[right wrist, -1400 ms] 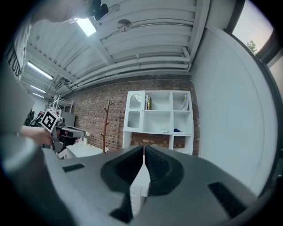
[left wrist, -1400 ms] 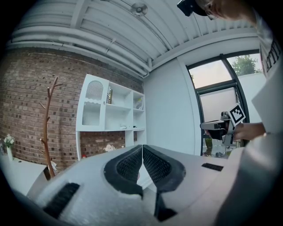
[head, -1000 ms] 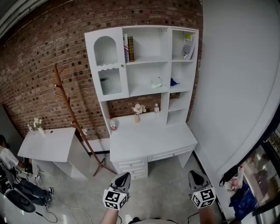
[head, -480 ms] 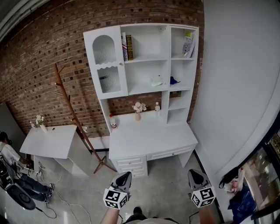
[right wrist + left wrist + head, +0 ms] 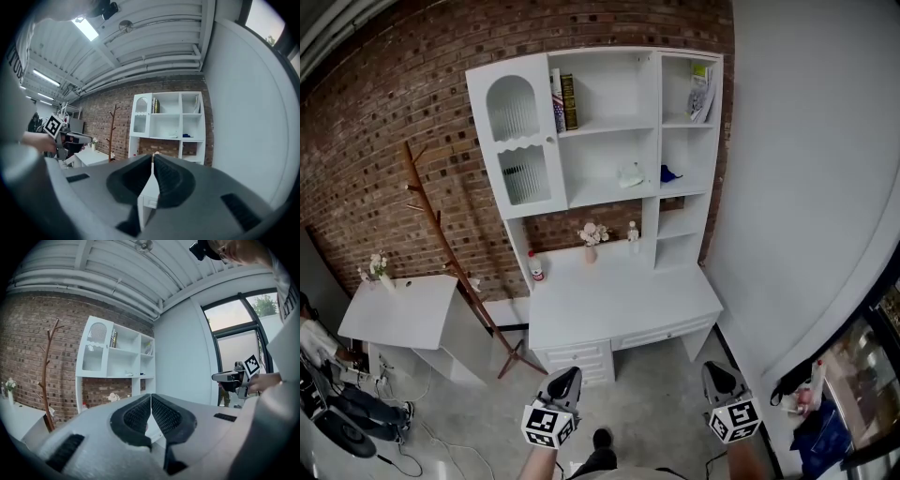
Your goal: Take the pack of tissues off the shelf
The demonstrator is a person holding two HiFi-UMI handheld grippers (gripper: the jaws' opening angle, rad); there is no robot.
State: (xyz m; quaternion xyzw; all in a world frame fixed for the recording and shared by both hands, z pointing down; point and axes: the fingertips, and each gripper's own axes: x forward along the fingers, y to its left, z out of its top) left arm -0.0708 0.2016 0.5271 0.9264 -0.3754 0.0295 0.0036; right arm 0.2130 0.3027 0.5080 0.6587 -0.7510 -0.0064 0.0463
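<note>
The pack of tissues (image 5: 630, 175) is a pale crumpled packet on the middle shelf of the white desk hutch (image 5: 516, 225), next to a blue thing (image 5: 669, 174). It stands far ahead of both grippers. My left gripper (image 5: 566, 378) and right gripper (image 5: 719, 373) are low in the head view, over the floor in front of the desk, pointing level at it. Both are shut with nothing between the pads. The left gripper view shows its tips (image 5: 151, 396) closed below the distant tissues (image 5: 128, 374). In the right gripper view its tips (image 5: 153, 156) are closed below the tissues (image 5: 174, 135).
The white desk (image 5: 623, 305) has drawers, a small flower vase (image 5: 591, 234) and a red-capped bottle (image 5: 536, 269). Books (image 5: 562, 98) stand on the top shelf. A wooden coat rack (image 5: 441, 244) and a small white table (image 5: 398, 309) are to the left. A white wall (image 5: 806, 187) closes the right.
The desk and hutch have shifted left and grown slightly in the head view as I come nearer. Both grippers stay shut and keep their places in the frame.
</note>
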